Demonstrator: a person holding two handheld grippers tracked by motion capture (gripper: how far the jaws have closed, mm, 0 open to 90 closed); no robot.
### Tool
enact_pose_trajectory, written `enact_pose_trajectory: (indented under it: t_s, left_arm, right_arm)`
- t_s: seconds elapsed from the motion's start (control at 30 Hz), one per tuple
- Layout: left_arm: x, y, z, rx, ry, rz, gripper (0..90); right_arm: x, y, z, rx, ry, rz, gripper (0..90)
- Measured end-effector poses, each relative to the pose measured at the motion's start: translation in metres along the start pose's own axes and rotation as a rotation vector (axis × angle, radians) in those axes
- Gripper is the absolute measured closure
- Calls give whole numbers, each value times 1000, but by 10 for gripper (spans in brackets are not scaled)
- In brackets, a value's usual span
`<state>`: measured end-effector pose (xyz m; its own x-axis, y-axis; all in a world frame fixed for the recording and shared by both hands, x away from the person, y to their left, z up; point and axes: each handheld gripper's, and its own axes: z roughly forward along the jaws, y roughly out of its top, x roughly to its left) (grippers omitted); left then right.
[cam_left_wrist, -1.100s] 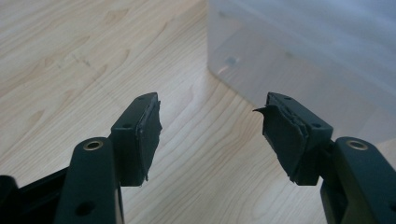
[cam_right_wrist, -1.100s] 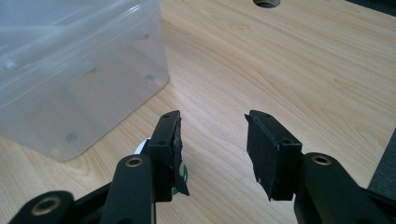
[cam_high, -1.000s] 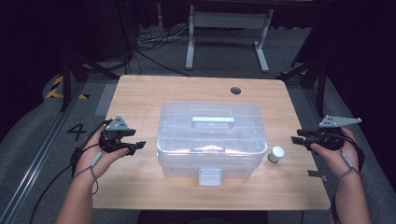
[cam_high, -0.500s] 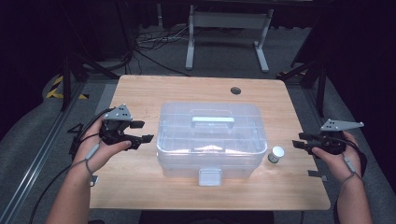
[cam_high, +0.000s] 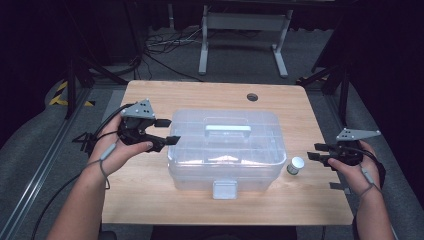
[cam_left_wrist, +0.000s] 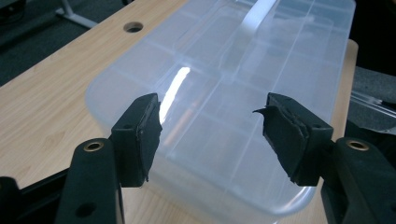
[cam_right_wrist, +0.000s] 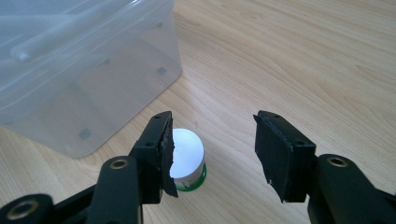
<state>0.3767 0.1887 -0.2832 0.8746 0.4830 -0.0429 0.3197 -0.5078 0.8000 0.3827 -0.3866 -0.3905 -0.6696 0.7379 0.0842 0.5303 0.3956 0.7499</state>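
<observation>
While its jaws have just been widening with nothing clamped, right gripper (cam_right_wrist: 212, 149) hovers by small white jar (cam_right_wrist: 188, 158), jar half hidden behind one jaw, left gripper (cam_left_wrist: 212, 133) gaping empty over clear plastic box (cam_left_wrist: 233, 70), box contents hazy, wooden surface (cam_high: 200, 97) beneath.

High view: fixed overhead on the near side, facing forward and down over the whole tabletop (cam_high: 150, 100).
Left tool (cam_high: 167, 131) view: close, looking across the clear box (cam_left_wrist: 243, 93) lid.
Right tool (cam_high: 317, 151) view: close, low, facing the small jar (cam_right_wrist: 187, 156).
Shared: the clear box in all three.
</observation>
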Motion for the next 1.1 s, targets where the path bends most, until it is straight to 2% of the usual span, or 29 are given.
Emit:
enact_pose_trajectory:
  t_s: [0.33, 0.43, 0.57, 0.73, 0.77, 0.93, 1.1]
  left_arm:
    - [-14, 29, 20, 9, -41, 66, 366]
    - [-16, 37, 30, -13, -96, 51, 363]
    - [-18, 41, 38, 0, -85, 74, 363]
    - [-20, 44, 52, 28, -104, 87, 360]
    - [-20, 46, 58, 37, -98, 91, 360]
    - [-17, 47, 71, 56, -83, 98, 361]
    - [-18, 51, 86, 94, -62, 131, 378]
  right_arm:
    - [0, -5, 1, 8, 3, 8, 464]
    - [1, -6, 0, 5, 0, 9, 464]
    - [0, -6, -4, -6, -5, 11, 464]
    - [-2, -8, -6, -10, -10, 23, 464]
    - [-2, -8, -4, -7, -5, 19, 464]
    - [1, -7, -2, -2, -2, 12, 464]
    - [3, -5, -1, -6, 4, 1, 465]
